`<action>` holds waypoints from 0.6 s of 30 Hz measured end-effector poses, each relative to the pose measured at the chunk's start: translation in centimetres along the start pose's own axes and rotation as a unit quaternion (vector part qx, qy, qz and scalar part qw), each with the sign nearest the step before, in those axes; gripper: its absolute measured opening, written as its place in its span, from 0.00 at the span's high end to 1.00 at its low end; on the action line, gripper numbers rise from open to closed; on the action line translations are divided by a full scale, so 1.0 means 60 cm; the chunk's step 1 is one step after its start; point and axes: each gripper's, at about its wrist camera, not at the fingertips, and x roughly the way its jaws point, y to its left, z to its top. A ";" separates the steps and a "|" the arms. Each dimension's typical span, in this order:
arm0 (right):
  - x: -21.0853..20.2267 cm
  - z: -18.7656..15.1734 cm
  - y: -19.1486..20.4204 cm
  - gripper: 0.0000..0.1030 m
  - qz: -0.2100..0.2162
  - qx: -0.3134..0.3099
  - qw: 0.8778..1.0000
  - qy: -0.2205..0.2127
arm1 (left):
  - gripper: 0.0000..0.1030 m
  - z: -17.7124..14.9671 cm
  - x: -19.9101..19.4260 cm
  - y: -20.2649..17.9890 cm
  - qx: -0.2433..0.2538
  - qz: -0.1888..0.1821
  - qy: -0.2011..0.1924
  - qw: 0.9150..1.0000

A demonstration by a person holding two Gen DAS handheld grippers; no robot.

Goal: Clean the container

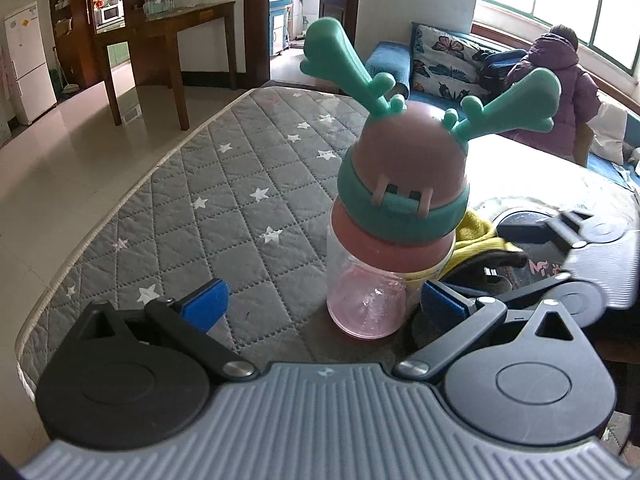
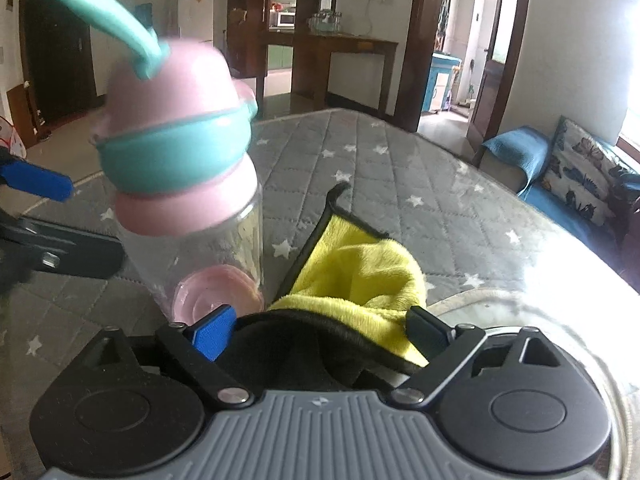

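On the grey quilted star-print mat, at our left, the left gripper stands wide open with nothing between its 2 blue pads; the bottle sits just ahead of it, toward its right finger, and we cannot tell whether that pad touches the glass. We judge the wide spread suits closing around the body to steady it.

Rightward comes the task's thing, a clear plastic children's bottle with a pink domed lid, teal collar and teal antlers, upright on the mat with its lid on. Whether its surface is already wiped we cannot tell; the lower body looks pinkish and speckled, which may be droplets or only the tinted base.

Further right, the right gripper holds a yellow plush cloth with black edging: the cloth fills the gap between fairly wide-set fingers and spills forward beside the bottle's base, seemingly kept there for rubbing the wall.

Nearby, the antlers jut out high and could catch an arm. Far right, a person in a purple coat is at a blue sofa, well apart.
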 end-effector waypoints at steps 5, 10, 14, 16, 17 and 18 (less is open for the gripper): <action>0.035 -0.009 -0.009 0.19 0.005 0.013 1.000 0.011 | 0.00 0.008 -0.011 -0.003 0.003 -0.002 -0.013 1.000; 0.049 -0.021 -0.011 0.28 0.003 0.020 1.000 0.013 | 0.00 0.021 -0.015 -0.010 0.005 -0.006 -0.026 1.000; 0.046 -0.028 -0.008 0.39 0.002 0.026 1.000 0.005 | 0.00 0.032 -0.014 -0.020 0.009 -0.009 -0.033 0.999; 0.042 -0.030 -0.009 0.51 0.003 0.031 1.000 0.000 | 0.00 0.037 -0.014 -0.024 0.013 -0.011 -0.036 0.999; 0.040 -0.031 -0.010 0.53 0.003 0.034 0.999 -0.002 | 0.00 0.039 -0.015 -0.026 0.015 -0.013 -0.039 0.999; 0.037 -0.032 -0.012 0.58 0.003 0.038 0.999 -0.005 | 0.00 0.040 -0.014 -0.028 0.016 -0.014 -0.041 0.999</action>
